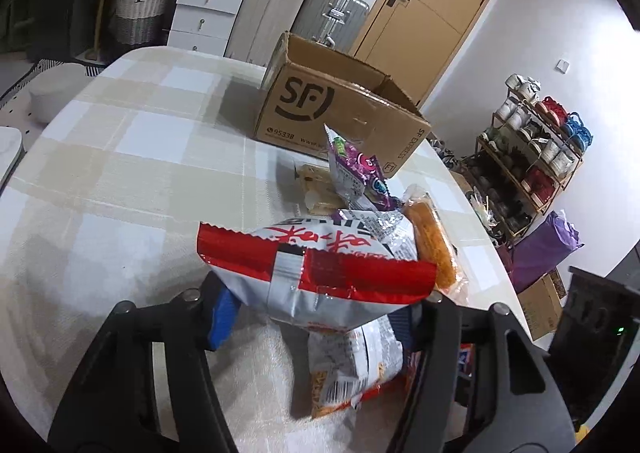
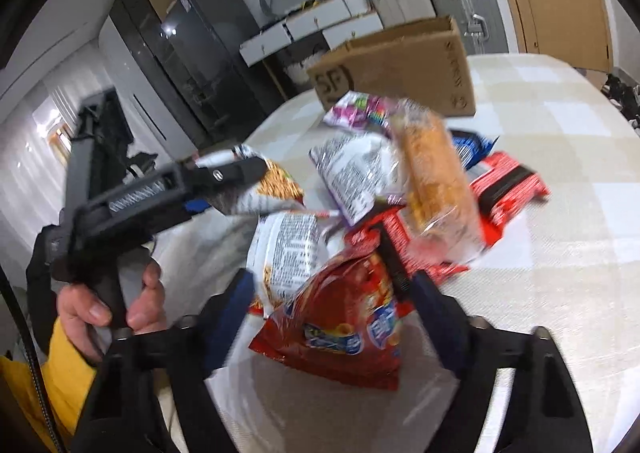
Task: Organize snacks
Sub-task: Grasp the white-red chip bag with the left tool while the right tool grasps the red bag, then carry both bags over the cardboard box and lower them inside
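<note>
A: Clamping already? The left hand-held gripper (image 1: 316, 317) pinches the crinkly silver-and-red foil snack bag (image 1: 320, 265) on the checked worktop (image 1: 120, 173).

B: Yes. Light, slippery; grip its sealed edge. The right hand-held gripper (image 2: 332, 293) straddles the glossy red chip packet (image 2: 340, 317); contact unclear.

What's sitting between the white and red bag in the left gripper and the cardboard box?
The white and red bag has other snacks lying between it and the cardboard box: a purple packet standing up near the box, a clear-wrapped pastry and an orange cake. The box is open at the top.
</note>
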Demonstrator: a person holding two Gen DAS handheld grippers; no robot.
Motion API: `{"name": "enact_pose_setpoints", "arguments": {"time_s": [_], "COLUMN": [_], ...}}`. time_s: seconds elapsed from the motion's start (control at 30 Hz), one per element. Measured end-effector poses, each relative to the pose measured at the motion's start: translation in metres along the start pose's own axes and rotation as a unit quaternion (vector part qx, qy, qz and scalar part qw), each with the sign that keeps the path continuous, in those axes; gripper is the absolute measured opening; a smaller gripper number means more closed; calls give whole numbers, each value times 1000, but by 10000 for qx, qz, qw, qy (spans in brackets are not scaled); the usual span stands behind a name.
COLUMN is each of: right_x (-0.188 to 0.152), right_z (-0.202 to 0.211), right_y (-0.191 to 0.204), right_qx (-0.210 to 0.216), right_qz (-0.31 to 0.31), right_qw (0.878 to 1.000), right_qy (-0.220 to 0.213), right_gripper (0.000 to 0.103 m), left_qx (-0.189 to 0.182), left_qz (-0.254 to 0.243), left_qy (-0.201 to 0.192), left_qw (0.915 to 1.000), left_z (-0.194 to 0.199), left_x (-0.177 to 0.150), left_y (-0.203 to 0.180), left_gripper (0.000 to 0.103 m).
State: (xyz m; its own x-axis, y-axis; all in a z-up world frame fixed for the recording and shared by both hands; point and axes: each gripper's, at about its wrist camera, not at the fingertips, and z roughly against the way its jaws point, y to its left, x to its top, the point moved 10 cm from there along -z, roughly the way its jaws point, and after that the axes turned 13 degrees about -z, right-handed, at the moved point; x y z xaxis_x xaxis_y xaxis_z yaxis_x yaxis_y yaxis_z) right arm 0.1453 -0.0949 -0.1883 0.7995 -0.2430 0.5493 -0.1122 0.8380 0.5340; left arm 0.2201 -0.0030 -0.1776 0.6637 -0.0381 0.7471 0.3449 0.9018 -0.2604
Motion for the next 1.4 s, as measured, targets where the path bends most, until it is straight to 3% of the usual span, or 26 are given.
{"name": "enact_pose_setpoints", "arguments": {"time_s": [0.1, 0.17, 0.33, 0.87, 1.17, 1.4], "right_x": [-2, -3, -7, 13, 79, 138], "right_z": [-3, -5, 4, 73, 116, 122], "right_y": [-1, -5, -7, 26, 48, 71], "right_qx": [-123, -257, -153, 396, 591, 606], "right_qz": [65, 64, 19, 56, 315, 643], "right_qw": [9999, 9996, 9999, 9966, 9908, 9859], "right_qy": [11, 27, -37, -719, -1175, -1422], "right_gripper": [70, 54, 44, 43, 43, 43], "left_qx": [-10, -16, -61, -39, 136, 324], "left_qz": [-12, 7, 2, -182, -575, -734], "left_qy": [-56, -83, -173, -531, -859, -888], "left_qw": [10000, 10000, 9998, 9984, 9946, 9928], "left_z": [12, 18, 37, 100, 141, 150], "left_x": [-3, -4, -9, 1, 51, 102], "left_y": [-1, -1, -3, -19, -39, -48], "left_gripper": [59, 59, 59, 58, 58, 58]}}
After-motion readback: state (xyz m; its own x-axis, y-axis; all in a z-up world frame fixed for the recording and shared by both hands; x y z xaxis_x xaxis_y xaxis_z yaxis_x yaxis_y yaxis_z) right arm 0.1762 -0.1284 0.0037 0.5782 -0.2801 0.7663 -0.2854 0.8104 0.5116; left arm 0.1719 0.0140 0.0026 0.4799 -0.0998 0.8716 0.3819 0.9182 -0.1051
